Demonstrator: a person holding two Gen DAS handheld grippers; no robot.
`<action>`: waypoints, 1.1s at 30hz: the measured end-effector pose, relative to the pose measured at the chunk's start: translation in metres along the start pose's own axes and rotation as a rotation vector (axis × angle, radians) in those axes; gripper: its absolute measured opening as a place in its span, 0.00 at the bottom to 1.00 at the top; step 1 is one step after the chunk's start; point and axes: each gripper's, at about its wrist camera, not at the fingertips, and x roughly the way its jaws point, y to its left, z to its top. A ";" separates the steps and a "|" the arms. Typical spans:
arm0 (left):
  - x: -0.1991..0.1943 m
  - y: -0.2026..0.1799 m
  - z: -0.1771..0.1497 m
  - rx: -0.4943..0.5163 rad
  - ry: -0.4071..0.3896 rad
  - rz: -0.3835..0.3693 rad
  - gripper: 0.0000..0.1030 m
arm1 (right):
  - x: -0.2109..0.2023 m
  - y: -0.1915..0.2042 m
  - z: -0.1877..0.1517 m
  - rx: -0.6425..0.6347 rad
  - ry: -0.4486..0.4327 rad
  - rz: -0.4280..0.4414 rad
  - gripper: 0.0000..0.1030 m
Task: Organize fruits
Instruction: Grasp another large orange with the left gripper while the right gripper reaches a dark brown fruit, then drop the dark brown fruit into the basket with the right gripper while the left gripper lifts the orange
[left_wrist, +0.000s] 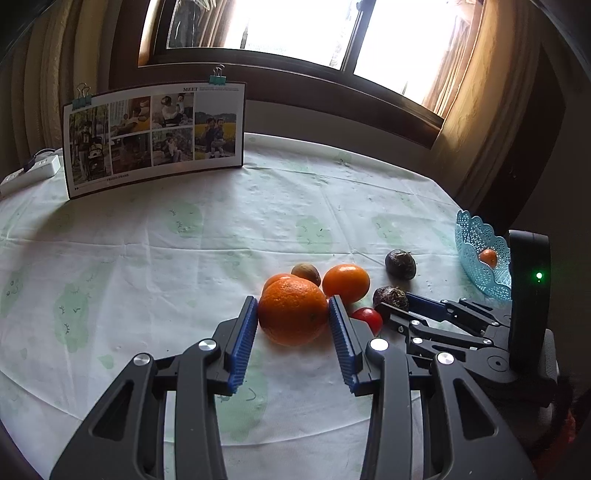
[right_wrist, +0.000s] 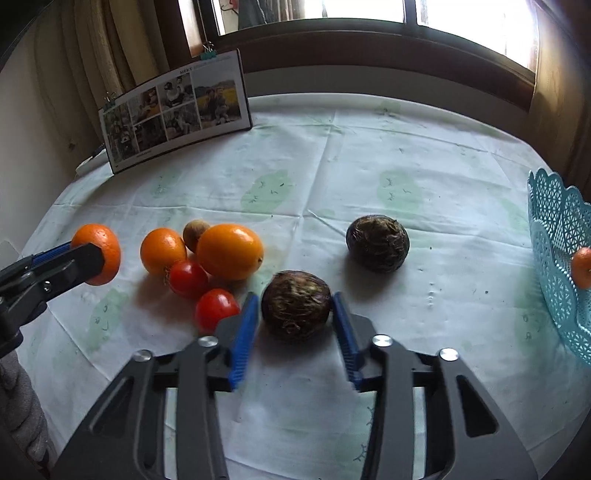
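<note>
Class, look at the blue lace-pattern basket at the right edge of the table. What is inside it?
One small orange fruit shows inside the blue basket, against its inner wall. The rest of the interior is cut off by the picture edge in the right wrist view and covered by the right gripper's body in the left wrist view.

Two close, downward-tilted wrist views toward the window, sharing the fruit cluster (left_wrist: 314, 295) and tablecloth (right_wrist: 332, 166).

Left gripper (left_wrist: 293, 312) and right gripper (right_wrist: 295, 310), both angled downward, blue pads (right_wrist: 243, 334) each pressing a fruit.
</note>
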 end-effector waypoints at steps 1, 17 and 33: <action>0.000 0.000 0.000 0.000 0.000 0.001 0.39 | -0.001 -0.001 0.000 0.005 -0.002 0.004 0.40; 0.003 -0.002 -0.001 0.014 0.000 0.010 0.39 | -0.068 -0.041 -0.003 0.119 -0.222 -0.109 0.40; -0.004 -0.016 0.005 0.054 -0.015 0.033 0.39 | -0.121 -0.142 -0.025 0.317 -0.341 -0.334 0.40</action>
